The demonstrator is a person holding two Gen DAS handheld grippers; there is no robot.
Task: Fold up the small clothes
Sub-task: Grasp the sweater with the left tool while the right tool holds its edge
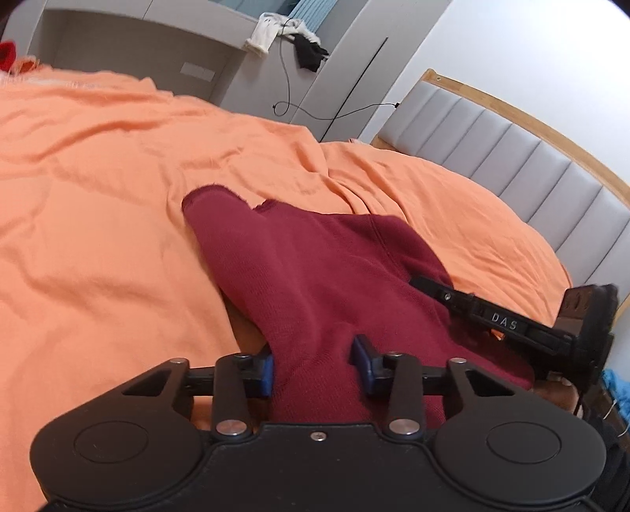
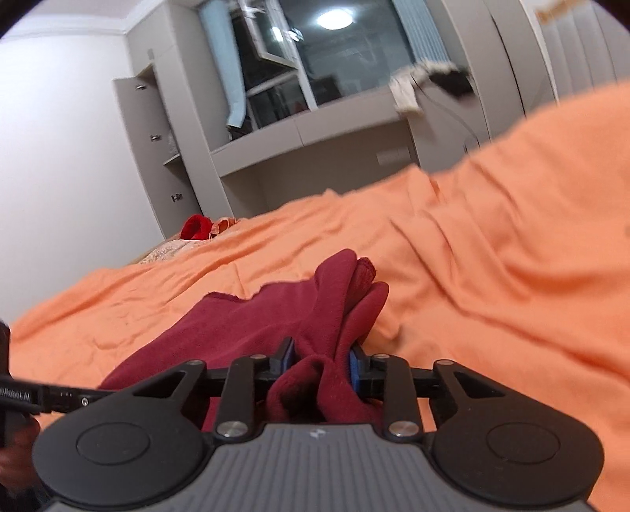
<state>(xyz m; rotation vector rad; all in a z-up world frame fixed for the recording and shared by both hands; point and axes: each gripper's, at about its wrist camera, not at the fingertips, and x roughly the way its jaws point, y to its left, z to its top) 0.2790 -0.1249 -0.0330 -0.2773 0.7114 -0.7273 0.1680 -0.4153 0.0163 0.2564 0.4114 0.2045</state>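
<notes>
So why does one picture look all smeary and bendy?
Right wrist view: motion blur smears the orange bedspread and window; a ceiling lamp's reflection glares there. Left wrist view: sharp, but the fisheye lens curves the headboard.

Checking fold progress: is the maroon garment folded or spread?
Neither: the maroon garment lies bunched on the orange bedcover, gathered between both grippers' fingers.

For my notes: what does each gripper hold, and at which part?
Both hold the dark red garment: right gripper on a bunched fold, left gripper around its near edge.
</notes>
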